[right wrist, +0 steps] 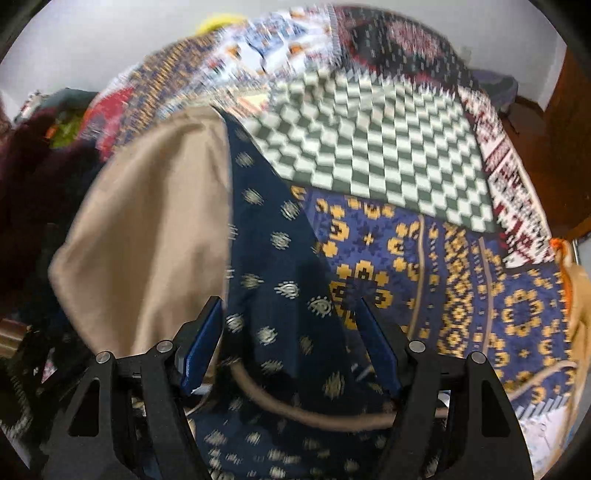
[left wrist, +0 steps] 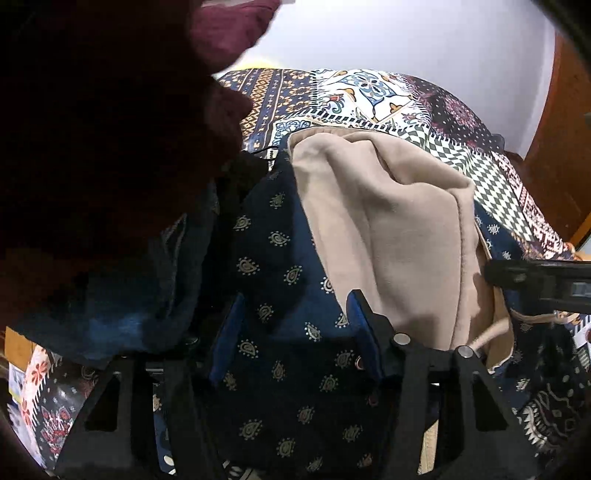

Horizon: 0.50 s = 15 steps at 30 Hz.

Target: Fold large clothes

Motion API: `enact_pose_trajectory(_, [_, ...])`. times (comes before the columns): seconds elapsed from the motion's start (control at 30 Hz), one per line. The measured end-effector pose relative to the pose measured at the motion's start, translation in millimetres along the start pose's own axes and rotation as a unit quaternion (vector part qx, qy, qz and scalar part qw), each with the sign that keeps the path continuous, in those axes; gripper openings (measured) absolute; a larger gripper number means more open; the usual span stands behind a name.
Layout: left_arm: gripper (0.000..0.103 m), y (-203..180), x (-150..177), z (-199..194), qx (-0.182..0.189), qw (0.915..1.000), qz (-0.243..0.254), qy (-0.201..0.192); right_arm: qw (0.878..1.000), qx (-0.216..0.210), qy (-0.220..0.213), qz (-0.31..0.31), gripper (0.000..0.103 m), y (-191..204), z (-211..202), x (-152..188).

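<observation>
Both hand-held grippers, left (left wrist: pixel 295 332) and right (right wrist: pixel 290 339), are gaping open over navy paisley-print cloth (right wrist: pixel 280 280), beige fleece garment (left wrist: pixel 388 221) lying toward 12 o'clock of the nearer left.

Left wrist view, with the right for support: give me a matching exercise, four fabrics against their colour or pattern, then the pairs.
Things:
1. Hooded garment
2. Garment between the left gripper fingers
3. Cloth at upper left
4. Bedspread panel beside the hooded garment

Looks:
A. Green-and-white checks
B. Plain beige
C. Maroon
D. Navy with small paisley motifs

Pairs: 1-B, 2-D, 3-C, 4-A
</observation>
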State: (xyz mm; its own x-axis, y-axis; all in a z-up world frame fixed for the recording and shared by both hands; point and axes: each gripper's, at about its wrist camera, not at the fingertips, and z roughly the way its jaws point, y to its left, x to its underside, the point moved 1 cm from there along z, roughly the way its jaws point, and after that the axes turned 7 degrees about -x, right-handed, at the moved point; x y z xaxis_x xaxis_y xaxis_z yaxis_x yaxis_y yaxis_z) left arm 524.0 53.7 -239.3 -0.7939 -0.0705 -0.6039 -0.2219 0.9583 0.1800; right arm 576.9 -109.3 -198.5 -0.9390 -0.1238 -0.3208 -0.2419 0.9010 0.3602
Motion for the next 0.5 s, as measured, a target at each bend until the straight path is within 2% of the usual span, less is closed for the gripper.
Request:
enact_pose_trajectory(0.07, [0.036,-1.0,0.1,2.7,0.028,0.9996,0.006,0.008,1.000,-0.010,-0.007,0.012,0.064,-7.9,5.3,0.9])
enact_pose_trajectory(0.13, [0.020,5.0,-1.9,8.2,0.056,0.9981,-0.003,0.024,1.000,-0.008,-0.021,0.016,0.045,-13.2,-0.3,2.9])
enact_pose_trajectory(0.17, [0.015,8.3,-3.3,9.6,0.063,0.9976,-0.006,0.028,1.000,-0.011,-0.023,0.011,0.026,-13.6,-4.3,3.8])
enact_pose_trajectory(0.2, [0.009,11.8,-3.9,10.0,0.066,0.9973,-0.008,0.032,1.000,-0.021,-0.020,0.010,0.013,-13.5,-7.2,4.5])
enact_pose_trajectory(0.23, [0.008,14.2,-4.1,7.7,0.072,0.9967,-0.009,0.034,0.999,-0.034,-0.018,0.012,0.012,-12.7,-12.0,6.7])
enact_pose_trajectory(0.33, [0.006,17.7,-1.9,-5.5,0.088,0.9955,-0.009,0.035,0.999,-0.027,-0.041,-0.007,0.011,-3.7,-35.0,17.1])
enact_pose_trajectory(0.5, [0.006,25.8,6.2,-49.8,0.111,0.9937,0.002,0.012,0.995,-0.041,-0.076,-0.046,0.011,14.0,-85.1,48.8])
